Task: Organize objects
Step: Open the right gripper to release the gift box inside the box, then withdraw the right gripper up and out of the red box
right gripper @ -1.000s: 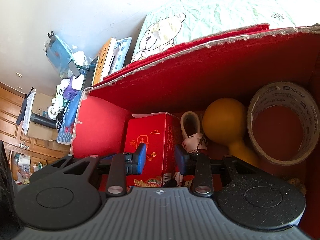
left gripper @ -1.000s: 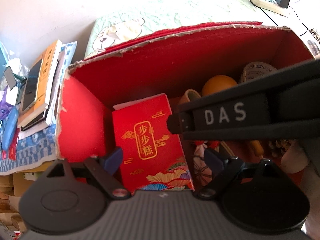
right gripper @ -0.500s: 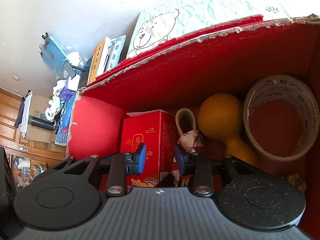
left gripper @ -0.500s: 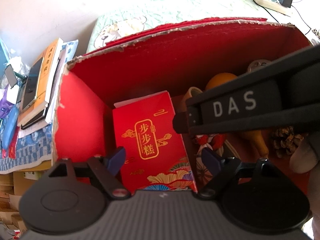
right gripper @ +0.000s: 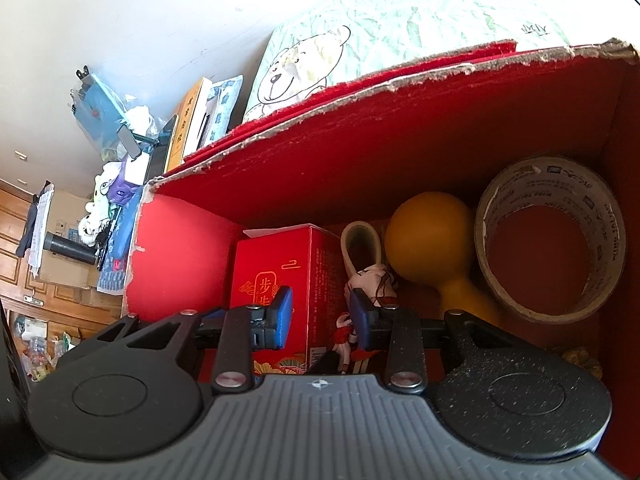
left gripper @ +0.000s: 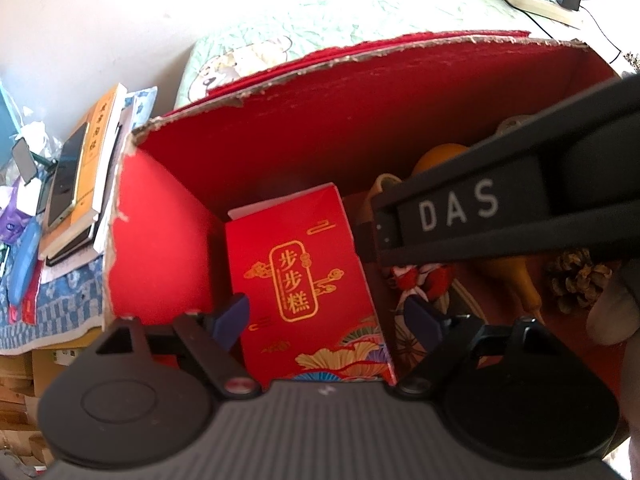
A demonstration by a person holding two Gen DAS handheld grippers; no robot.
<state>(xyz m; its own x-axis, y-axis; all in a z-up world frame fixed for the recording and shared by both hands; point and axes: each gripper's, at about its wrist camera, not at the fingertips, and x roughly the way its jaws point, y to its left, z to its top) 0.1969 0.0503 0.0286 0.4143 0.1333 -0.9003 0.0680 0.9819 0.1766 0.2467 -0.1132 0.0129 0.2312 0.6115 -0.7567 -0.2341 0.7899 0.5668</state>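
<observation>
My left gripper [left gripper: 326, 314] is spread wide, released, straddling the red carton [left gripper: 304, 280] inside the red box [left gripper: 160, 240]. My right gripper [right gripper: 320, 314] is half-spread, gripping nothing; gourd [right gripper: 428, 236] and tape roll [right gripper: 552, 240] lie beyond its fingers.

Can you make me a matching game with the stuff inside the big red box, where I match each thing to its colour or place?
Things:
1. gift box with gold writing
2. gourd
3. tape roll
4. pine cone

Colour or place:
A. orange-yellow, round on top
B. brown and spiky, near the right side in the left wrist view
C. red, standing by the left wall of the big red box
D. a pale ring you can see through, at the right end

Pairs: 1-C, 2-A, 3-D, 4-B
</observation>
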